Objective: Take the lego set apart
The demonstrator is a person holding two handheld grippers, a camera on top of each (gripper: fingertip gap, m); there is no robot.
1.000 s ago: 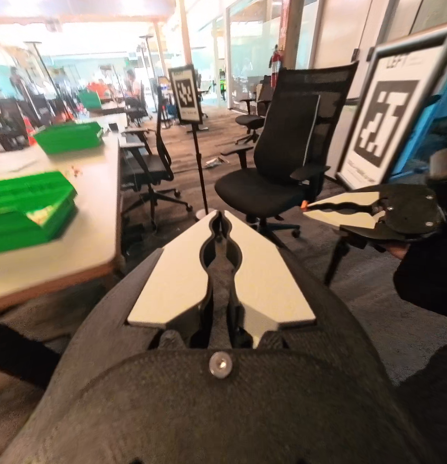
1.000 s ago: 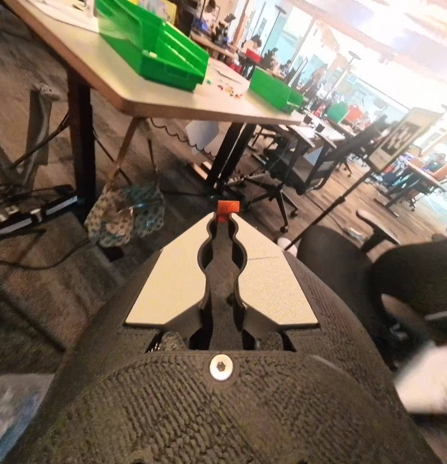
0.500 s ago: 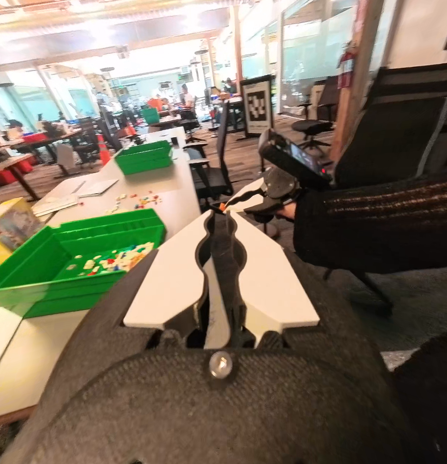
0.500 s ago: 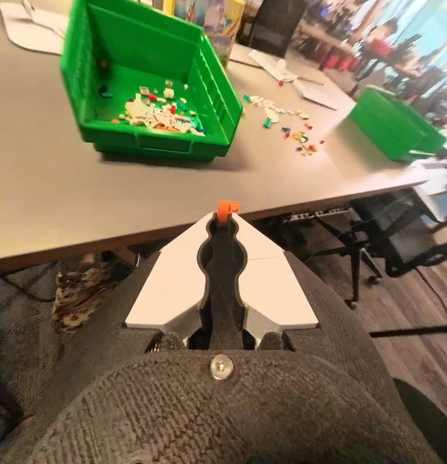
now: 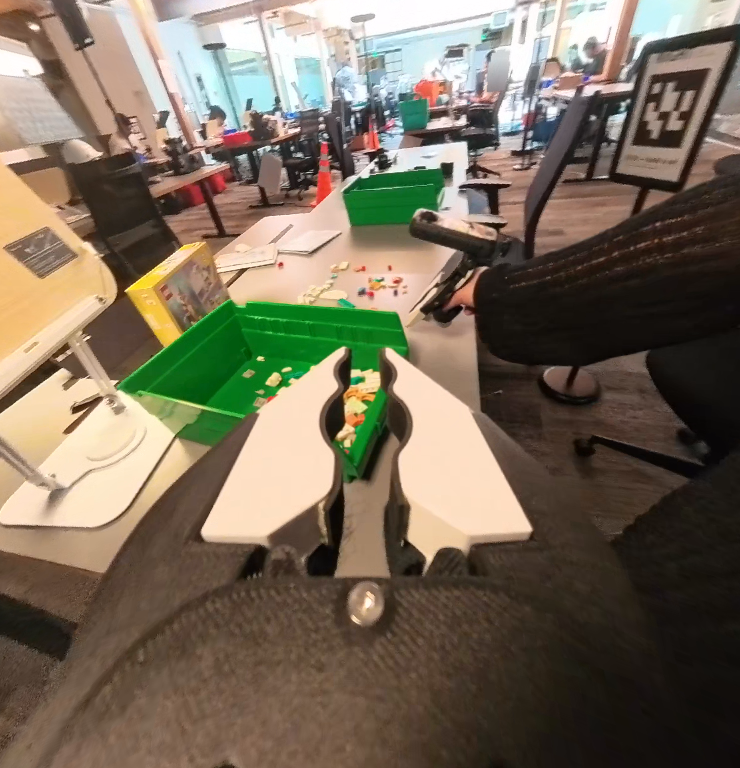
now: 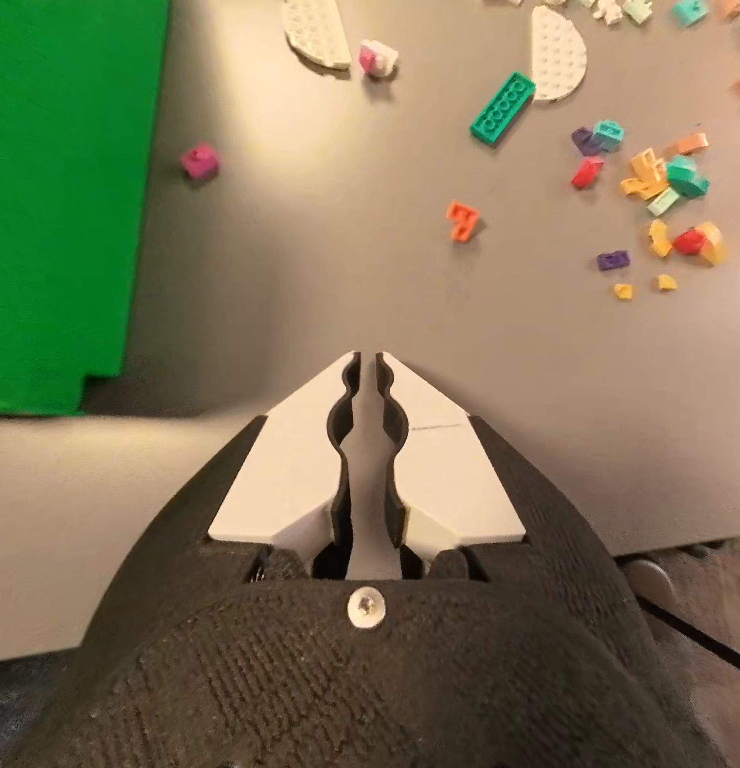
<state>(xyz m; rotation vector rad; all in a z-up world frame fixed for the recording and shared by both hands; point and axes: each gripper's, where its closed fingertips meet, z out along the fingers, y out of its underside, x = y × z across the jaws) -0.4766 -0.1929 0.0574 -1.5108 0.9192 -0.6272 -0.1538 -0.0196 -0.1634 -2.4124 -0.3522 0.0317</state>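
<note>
My left gripper (image 5: 365, 353) is slightly open and empty, held above the near right corner of a green bin (image 5: 318, 320) that holds several loose lego pieces (image 5: 355, 399). My right gripper (image 6: 367, 354) points down at the grey table (image 6: 318, 270); its tips stand a narrow gap apart with nothing between them. A small orange piece (image 6: 463, 220) lies on the table ahead and to the right of it. Beyond lie a teal plate (image 6: 503, 109), white half-round plates (image 6: 559, 62), a magenta piece (image 6: 199, 161) and several small coloured pieces (image 6: 667, 178). The right gripper also shows in the left wrist view (image 5: 418, 320), past the bin.
The green bin's wall (image 6: 60, 208) fills the left of the right wrist view. A yellow lego box (image 5: 177, 286), a white stand (image 5: 81, 469), papers and a second green bin (image 5: 393, 199) sit on the table. Office chairs and a marker sign (image 5: 667, 108) stand to the right.
Both grippers swung from the floor and chairs to over the table. The right gripper no longer holds the orange piece. The left jaws, shut before, now stand slightly apart.
</note>
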